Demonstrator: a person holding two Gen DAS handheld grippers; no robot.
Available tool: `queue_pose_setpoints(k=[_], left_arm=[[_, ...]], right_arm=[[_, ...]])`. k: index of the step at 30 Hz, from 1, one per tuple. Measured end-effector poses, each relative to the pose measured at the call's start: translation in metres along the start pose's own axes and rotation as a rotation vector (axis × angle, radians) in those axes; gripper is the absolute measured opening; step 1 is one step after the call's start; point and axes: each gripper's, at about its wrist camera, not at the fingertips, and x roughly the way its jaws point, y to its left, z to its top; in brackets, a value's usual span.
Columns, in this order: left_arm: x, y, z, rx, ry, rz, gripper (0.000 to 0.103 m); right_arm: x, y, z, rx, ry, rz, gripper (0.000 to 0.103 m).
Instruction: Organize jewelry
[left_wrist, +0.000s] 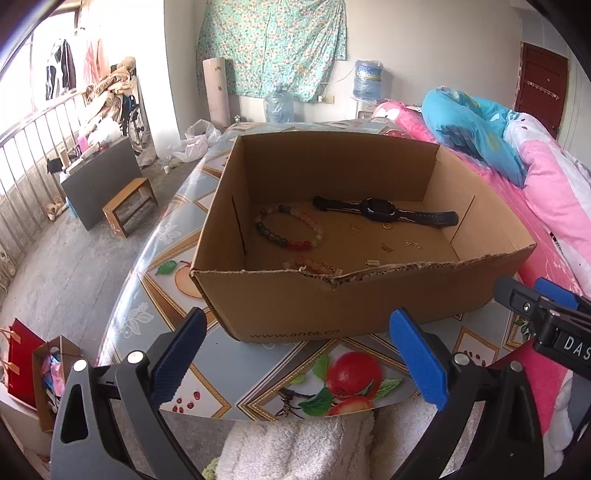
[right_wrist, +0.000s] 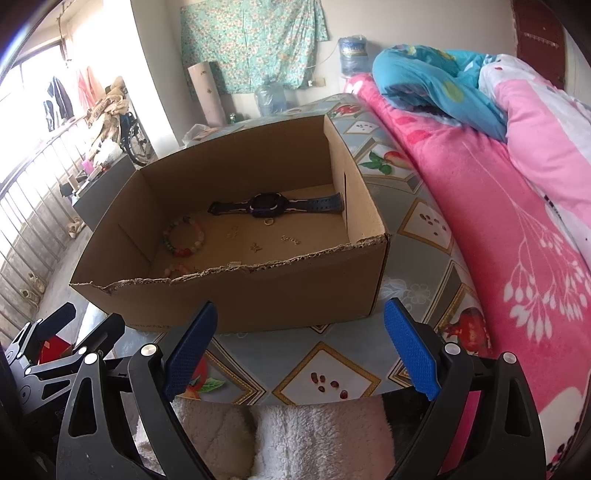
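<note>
An open cardboard box (left_wrist: 332, 306) (right_wrist: 236, 295) stands on a table with a fruit-patterned cloth (left_wrist: 258, 391) (right_wrist: 325, 373). Inside lie a dark wristwatch (left_wrist: 384, 212) (right_wrist: 273, 204), a multicoloured bead bracelet (left_wrist: 290, 229) (right_wrist: 183, 236), a pink bead bracelet (left_wrist: 306, 264) (right_wrist: 176, 270) by the near wall, and several small gold pieces (left_wrist: 386, 246) (right_wrist: 255, 246). My left gripper (left_wrist: 295, 358) is open and empty, in front of the box. My right gripper (right_wrist: 301, 350) is open and empty, also in front of the box. The right gripper shows at the right edge of the left wrist view (left_wrist: 546, 314).
A bed with a pink quilt (left_wrist: 554, 192) (right_wrist: 498, 221) and a blue quilt (left_wrist: 472, 122) (right_wrist: 436, 85) runs along the table's right side. A white fluffy towel (left_wrist: 295, 446) (right_wrist: 295, 435) lies at the near table edge. The floor to the left holds a small wooden stool (left_wrist: 129, 210) and bags (left_wrist: 33, 373).
</note>
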Motion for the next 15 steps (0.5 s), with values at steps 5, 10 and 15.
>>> queue_pose_setpoints(k=[5, 10, 15], left_arm=[[0.010, -0.002, 0.001, -0.013, 0.040, -0.011, 0.097], [0.018, -0.006, 0.002, -0.006, 0.083, -0.019, 0.097], [0.027, -0.013, 0.001, 0.005, 0.108, -0.026, 0.097]], right_arm=[[0.009, -0.002, 0.005, -0.005, 0.041, 0.028, 0.088], [0.013, -0.001, 0.007, -0.014, 0.079, 0.058, 0.088], [0.013, -0.005, 0.008, -0.017, 0.091, 0.052, 0.088]])
